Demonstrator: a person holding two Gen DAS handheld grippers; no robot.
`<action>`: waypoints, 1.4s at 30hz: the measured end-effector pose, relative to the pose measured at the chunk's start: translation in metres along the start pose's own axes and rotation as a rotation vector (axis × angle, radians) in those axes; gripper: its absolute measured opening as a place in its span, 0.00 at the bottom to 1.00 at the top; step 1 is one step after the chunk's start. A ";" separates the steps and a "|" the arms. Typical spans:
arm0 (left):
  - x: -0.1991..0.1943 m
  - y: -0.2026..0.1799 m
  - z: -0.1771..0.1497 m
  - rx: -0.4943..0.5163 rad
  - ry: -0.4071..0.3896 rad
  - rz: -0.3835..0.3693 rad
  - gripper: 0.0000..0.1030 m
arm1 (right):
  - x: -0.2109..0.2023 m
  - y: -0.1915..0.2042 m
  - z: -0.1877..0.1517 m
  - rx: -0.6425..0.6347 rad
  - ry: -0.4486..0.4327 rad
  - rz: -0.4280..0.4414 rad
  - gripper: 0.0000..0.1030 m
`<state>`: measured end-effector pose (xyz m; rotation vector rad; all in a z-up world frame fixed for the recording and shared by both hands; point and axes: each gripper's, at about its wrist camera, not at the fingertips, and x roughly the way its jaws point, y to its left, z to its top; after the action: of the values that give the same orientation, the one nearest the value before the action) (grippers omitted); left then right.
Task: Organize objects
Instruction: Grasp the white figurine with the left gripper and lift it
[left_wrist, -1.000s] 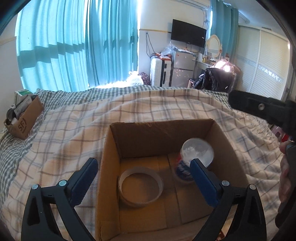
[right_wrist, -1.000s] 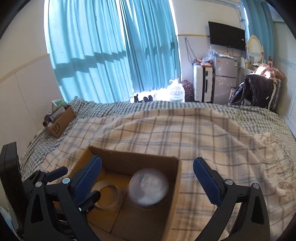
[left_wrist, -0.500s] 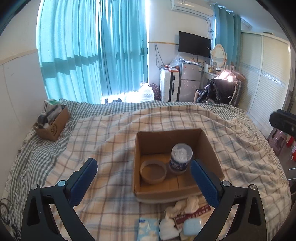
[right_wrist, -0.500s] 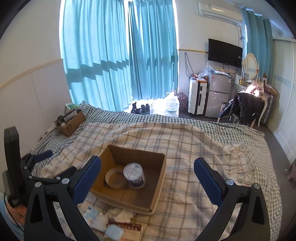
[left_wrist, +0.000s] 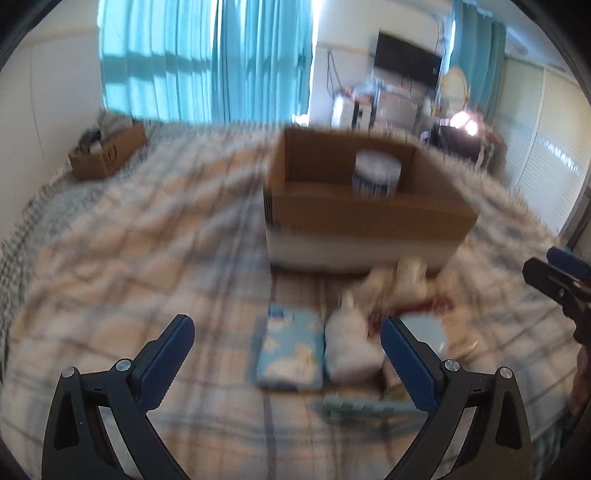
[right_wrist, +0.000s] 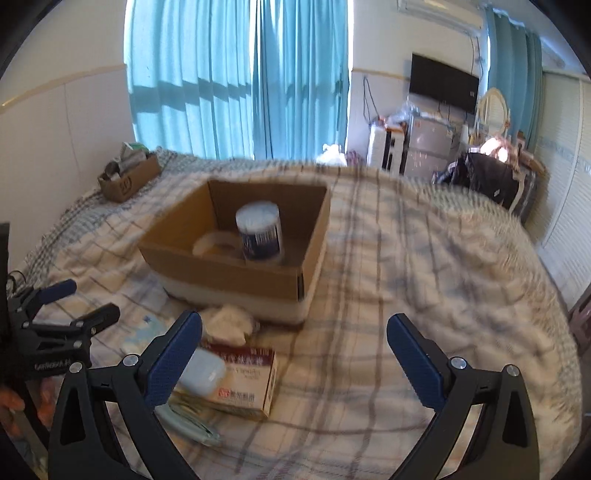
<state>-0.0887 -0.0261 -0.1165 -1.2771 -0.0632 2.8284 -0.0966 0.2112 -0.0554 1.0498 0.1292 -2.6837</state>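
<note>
An open cardboard box (left_wrist: 369, 218) (right_wrist: 229, 273) stands on the plaid bedspread. It holds an upright cotton-swab tub (right_wrist: 260, 232) (left_wrist: 376, 171) and a tape roll (right_wrist: 216, 242). In front of it lie a blue tissue pack (left_wrist: 290, 349), white crumpled cloths (right_wrist: 227, 323) (left_wrist: 351, 347), a pale blue case (right_wrist: 203, 371), a red-and-white medicine box (right_wrist: 245, 380) and a green comb-like item (left_wrist: 365, 406). My left gripper (left_wrist: 286, 354) is open and empty, low over the tissue pack. My right gripper (right_wrist: 295, 350) is open and empty, right of the medicine box.
A small cardboard box (left_wrist: 107, 153) (right_wrist: 129, 179) full of items sits at the bed's far left by the wall. Teal curtains, a fridge, a suitcase and a TV stand beyond the bed. The bed's right edge falls off near a wardrobe (left_wrist: 546, 147).
Both grippers have pulled back from above the box and dropped low toward the loose items in front of it. Both stayed open. The left view is motion-blurred.
</note>
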 end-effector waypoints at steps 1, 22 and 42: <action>0.010 0.000 -0.003 -0.010 0.042 -0.007 1.00 | 0.007 -0.001 -0.007 -0.001 0.020 -0.004 0.98; 0.051 -0.048 -0.013 0.148 0.130 -0.083 0.76 | 0.026 0.001 -0.016 0.004 0.090 0.003 0.98; -0.006 -0.005 0.008 -0.001 -0.017 -0.084 0.52 | 0.034 0.029 -0.022 -0.079 0.123 -0.005 0.98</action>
<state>-0.0910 -0.0216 -0.1065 -1.2211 -0.1162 2.7687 -0.0985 0.1797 -0.0939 1.1915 0.2591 -2.5950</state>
